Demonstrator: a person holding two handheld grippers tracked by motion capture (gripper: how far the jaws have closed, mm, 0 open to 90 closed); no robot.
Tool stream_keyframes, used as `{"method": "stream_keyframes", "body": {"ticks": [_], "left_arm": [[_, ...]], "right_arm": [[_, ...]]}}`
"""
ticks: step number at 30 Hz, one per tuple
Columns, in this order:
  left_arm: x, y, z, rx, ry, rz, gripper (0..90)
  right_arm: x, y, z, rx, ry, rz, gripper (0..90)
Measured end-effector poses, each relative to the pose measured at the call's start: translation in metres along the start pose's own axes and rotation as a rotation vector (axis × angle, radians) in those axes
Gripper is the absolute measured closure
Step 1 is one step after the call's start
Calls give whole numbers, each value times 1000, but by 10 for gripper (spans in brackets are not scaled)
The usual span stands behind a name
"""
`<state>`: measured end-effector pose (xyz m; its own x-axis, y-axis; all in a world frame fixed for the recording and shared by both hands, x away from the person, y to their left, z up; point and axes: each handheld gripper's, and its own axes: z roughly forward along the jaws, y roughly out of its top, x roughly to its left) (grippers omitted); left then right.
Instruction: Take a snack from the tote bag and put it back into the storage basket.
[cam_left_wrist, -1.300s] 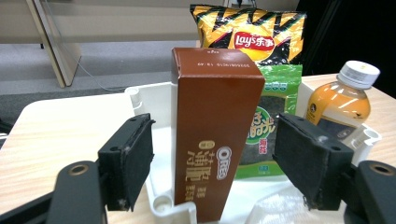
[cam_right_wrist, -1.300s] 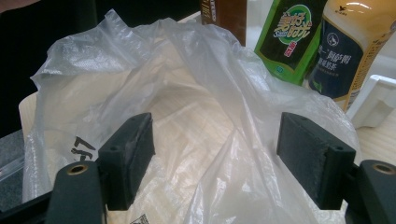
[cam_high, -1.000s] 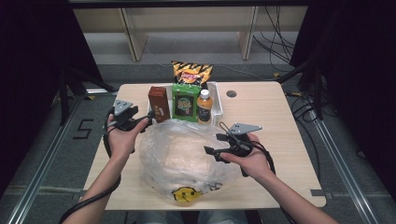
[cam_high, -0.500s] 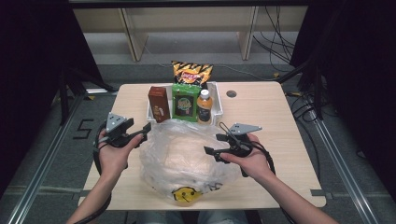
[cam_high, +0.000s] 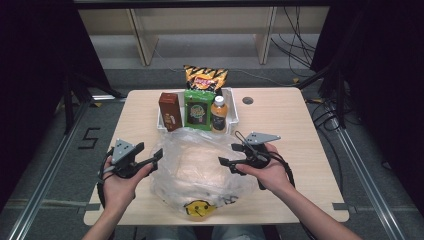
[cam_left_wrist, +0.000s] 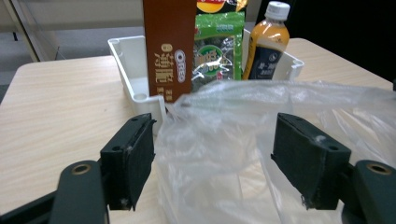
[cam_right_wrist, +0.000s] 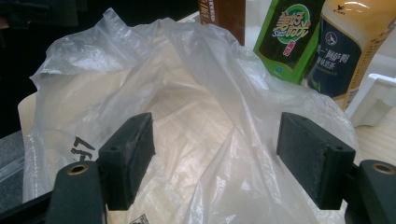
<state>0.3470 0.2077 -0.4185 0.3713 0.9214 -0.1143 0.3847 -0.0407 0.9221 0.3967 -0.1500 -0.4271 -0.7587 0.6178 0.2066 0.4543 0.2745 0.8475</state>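
A crumpled clear plastic bag (cam_high: 200, 172) with a yellow smiley print lies on the wooden table (cam_high: 300, 125), in front of a white tray (cam_high: 233, 114). In the tray stand a brown carton (cam_high: 170, 111), a green packet (cam_high: 197, 109) and an orange drink bottle (cam_high: 218, 114). My left gripper (cam_high: 154, 160) is at the bag's left edge and open. In the left gripper view, bag film (cam_left_wrist: 224, 135) lies between the pads (cam_left_wrist: 133, 158) without being pinched. My right gripper (cam_high: 229, 154) is open at the bag's right side, and its jaws straddle loose film (cam_right_wrist: 187, 98).
A yellow-and-black chip bag (cam_high: 205, 79) leans behind the tray. A round hole (cam_high: 247, 100) sits in the tabletop at the back right. Bare wood lies to the left and right of the bag. Shelving legs and cables stand on the floor beyond the table.
My left gripper has moved from beside the brown carton back towards the person and slightly down, to the bag's left edge. The right gripper and the bag have stayed put.
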Motion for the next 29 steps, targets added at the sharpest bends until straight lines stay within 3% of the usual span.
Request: {"method": "stream_keyframes", "body": {"ticks": [2,11,14,17,20,21,23,25,27,29], "left_arm": [[-2,-6,-3,8,-6,4,288],[-6,-39,-14,33,-30,-2,285],[-5,-46,-15,29,-28,-10,285],[-4,-49,-18,18,-28,-17,285],[-5,-50,-18,4,-31,-18,285],[-6,-51,-19,1,-32,-20,285],[-6,-51,-18,-6,-39,-14,285],[-6,-52,-17,-7,-40,-12,286],[-5,-52,-17,-11,-39,-15,286],[-3,-52,-18,-6,-37,-7,285]], "right_arm": [[-3,0,-1,5,-15,-46,281],[-1,-1,1,12,8,-15,281],[-1,-1,1,0,-15,-36,279],[-1,-1,0,16,2,-21,279],[-4,-1,1,2,5,-62,279],[-3,-1,1,5,-4,-31,279],[-5,-2,2,3,16,-46,279],[-5,-1,0,3,1,-45,279],[-4,0,-2,3,12,-13,279],[-6,1,-2,-5,10,-28,279]]}}
